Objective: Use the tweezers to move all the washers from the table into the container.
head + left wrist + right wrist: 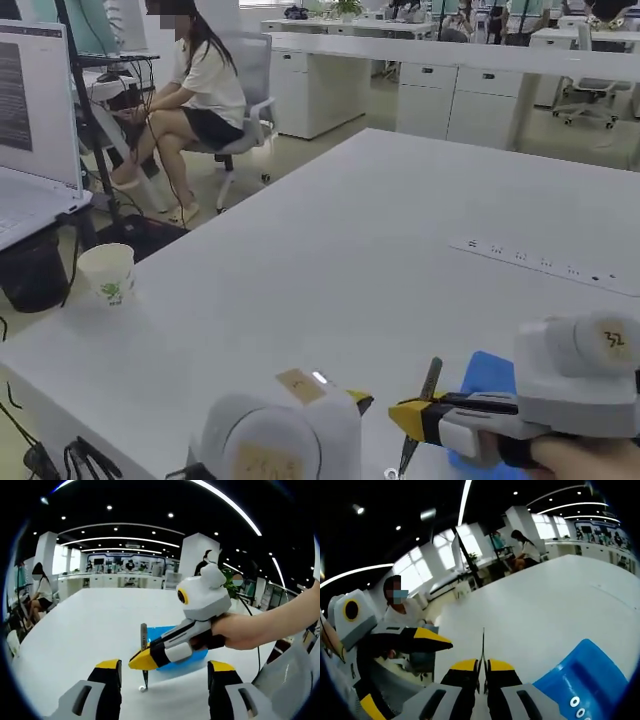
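White paper cup (107,273) far left on table (350,250). Left gripper (164,667) jaws apart, empty. Right gripper (482,666) clamped on tweezers (483,647), tips pointing down, just beside one washer (142,689) on table. Blue container (585,672) right of tweezers, washers (576,703) inside.

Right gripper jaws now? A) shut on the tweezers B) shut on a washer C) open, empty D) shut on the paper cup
A: in the right gripper view the right gripper has its yellow tips pressed together on the tweezers, which stick out forward between them.
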`<state>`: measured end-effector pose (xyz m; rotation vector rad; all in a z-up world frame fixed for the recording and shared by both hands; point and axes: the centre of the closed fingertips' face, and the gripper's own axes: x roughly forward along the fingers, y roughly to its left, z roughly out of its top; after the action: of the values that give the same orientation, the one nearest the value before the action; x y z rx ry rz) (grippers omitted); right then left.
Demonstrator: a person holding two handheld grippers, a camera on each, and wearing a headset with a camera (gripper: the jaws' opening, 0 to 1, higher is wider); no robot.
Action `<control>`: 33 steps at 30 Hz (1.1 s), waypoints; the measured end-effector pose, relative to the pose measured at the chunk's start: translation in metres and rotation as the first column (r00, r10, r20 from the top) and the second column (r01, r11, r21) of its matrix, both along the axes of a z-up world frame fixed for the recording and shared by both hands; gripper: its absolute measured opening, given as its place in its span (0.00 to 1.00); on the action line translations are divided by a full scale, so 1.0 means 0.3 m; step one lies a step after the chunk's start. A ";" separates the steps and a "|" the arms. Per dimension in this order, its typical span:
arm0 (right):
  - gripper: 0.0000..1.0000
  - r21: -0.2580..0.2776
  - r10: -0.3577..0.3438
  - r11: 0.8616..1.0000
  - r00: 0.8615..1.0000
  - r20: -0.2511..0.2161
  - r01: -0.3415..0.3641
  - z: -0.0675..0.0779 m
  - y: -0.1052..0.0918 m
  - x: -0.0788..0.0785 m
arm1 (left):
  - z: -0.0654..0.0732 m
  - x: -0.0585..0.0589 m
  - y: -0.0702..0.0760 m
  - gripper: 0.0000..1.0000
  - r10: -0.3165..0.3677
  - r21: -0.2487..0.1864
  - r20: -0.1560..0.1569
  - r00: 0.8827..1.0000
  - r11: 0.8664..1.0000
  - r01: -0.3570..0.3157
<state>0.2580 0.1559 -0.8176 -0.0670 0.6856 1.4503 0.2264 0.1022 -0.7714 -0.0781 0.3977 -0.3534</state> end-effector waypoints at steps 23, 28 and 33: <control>0.03 -0.021 0.218 0.975 0.934 0.283 -0.221 -0.041 0.018 -0.057 | 0.015 0.002 -0.002 0.72 -0.006 -0.013 0.023 1.000 1.000 0.006; 0.02 -0.039 0.306 0.949 0.888 0.343 -0.312 -0.042 0.016 -0.109 | 0.076 0.006 -0.006 0.78 0.003 -0.089 0.102 0.995 0.996 0.006; 0.02 -0.035 0.306 0.949 0.888 0.343 -0.314 -0.041 0.023 -0.106 | 0.075 0.009 -0.004 0.80 0.010 -0.078 0.108 0.994 0.997 -0.002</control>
<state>0.2263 0.1626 -0.8298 -0.4228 0.3794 1.6983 0.2290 0.1010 -0.7487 -0.1360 0.2764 -0.3654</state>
